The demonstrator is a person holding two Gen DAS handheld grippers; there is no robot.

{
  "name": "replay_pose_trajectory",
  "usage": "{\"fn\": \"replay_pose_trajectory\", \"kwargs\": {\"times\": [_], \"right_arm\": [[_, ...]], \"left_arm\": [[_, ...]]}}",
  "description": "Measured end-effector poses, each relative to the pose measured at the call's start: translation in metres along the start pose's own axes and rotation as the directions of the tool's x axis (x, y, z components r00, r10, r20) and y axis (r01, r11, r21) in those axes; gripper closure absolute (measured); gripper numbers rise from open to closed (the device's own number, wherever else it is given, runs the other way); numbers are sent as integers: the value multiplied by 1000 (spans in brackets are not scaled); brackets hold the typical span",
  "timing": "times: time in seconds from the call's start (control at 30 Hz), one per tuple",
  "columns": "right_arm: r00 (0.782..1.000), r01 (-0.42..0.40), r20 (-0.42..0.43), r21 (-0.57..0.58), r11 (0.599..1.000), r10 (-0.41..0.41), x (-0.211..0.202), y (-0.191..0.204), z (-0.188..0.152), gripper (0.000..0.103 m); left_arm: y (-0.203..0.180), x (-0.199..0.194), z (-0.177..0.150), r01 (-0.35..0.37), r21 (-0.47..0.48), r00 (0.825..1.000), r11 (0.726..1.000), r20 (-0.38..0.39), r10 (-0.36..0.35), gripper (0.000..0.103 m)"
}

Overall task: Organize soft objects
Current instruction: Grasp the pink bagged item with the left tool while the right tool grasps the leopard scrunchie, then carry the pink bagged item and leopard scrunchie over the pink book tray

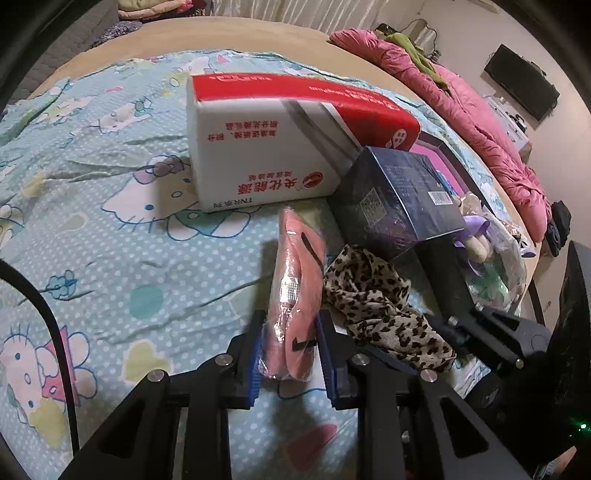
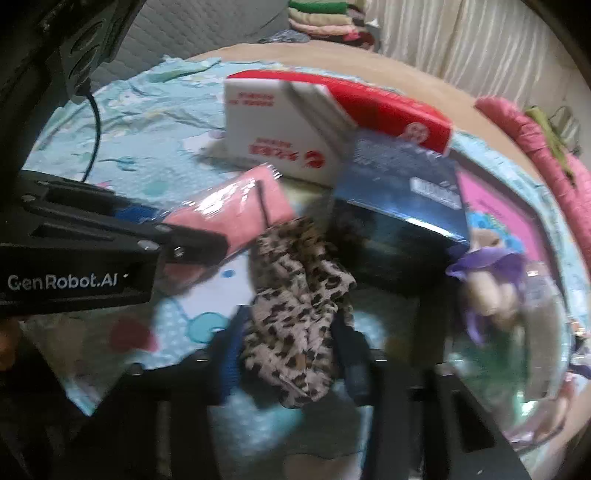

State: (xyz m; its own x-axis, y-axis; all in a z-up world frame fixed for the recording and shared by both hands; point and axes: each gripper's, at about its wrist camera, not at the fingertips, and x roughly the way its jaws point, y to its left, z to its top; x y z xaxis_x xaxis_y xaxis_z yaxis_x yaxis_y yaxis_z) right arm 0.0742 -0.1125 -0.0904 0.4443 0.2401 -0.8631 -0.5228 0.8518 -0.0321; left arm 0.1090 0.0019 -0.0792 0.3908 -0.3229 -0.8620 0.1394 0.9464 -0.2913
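My left gripper (image 1: 290, 356) is shut on a pink soft item wrapped in clear plastic (image 1: 297, 280), holding it over the bedspread; it also shows in the right wrist view (image 2: 236, 206). My right gripper (image 2: 291, 350) is shut on a leopard-print cloth (image 2: 295, 306), which hangs between its blue pads; the cloth also shows in the left wrist view (image 1: 380, 306), just right of the pink item. A bagged plush doll with purple hair (image 1: 480, 243) lies at the right and also shows in the right wrist view (image 2: 495, 288).
A white and red carton (image 1: 273, 144) lies on the Hello Kitty bedspread (image 1: 110, 221), with a dark blue box (image 1: 399, 195) against its right side. A pink quilt (image 1: 480, 122) lies along the bed's far right edge. Folded clothes (image 2: 325, 18) are stacked beyond the bed.
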Motion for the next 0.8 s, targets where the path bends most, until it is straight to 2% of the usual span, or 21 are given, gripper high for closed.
{"fn": "replay_pose_trajectory", "kwargs": {"times": [0.07,0.17,0.27,0.47,0.8], "right_arm": [[1000,-23,18,10,1000,22,-4,-1,0,83],[998,-51,51,44,998,49,-14,-4,-2,85],[992,-87,102,68,994,80,-29,-9,-2,85],[974,-110,206,76,991,92,-67,-13,-2,86],[947,-104,316,118,988,62,-110,-29,1,86]], "left_arm": [[-2,-6,0,-4,1,1000,1000,15,4,76],[-2,-17,-2,-21,4,999,1000,41,21,77],[-4,-32,-5,-38,10,997,999,70,37,77],[-16,-63,-6,-68,21,990,997,126,65,77],[-51,-100,4,-103,79,975,992,203,85,77]]}}
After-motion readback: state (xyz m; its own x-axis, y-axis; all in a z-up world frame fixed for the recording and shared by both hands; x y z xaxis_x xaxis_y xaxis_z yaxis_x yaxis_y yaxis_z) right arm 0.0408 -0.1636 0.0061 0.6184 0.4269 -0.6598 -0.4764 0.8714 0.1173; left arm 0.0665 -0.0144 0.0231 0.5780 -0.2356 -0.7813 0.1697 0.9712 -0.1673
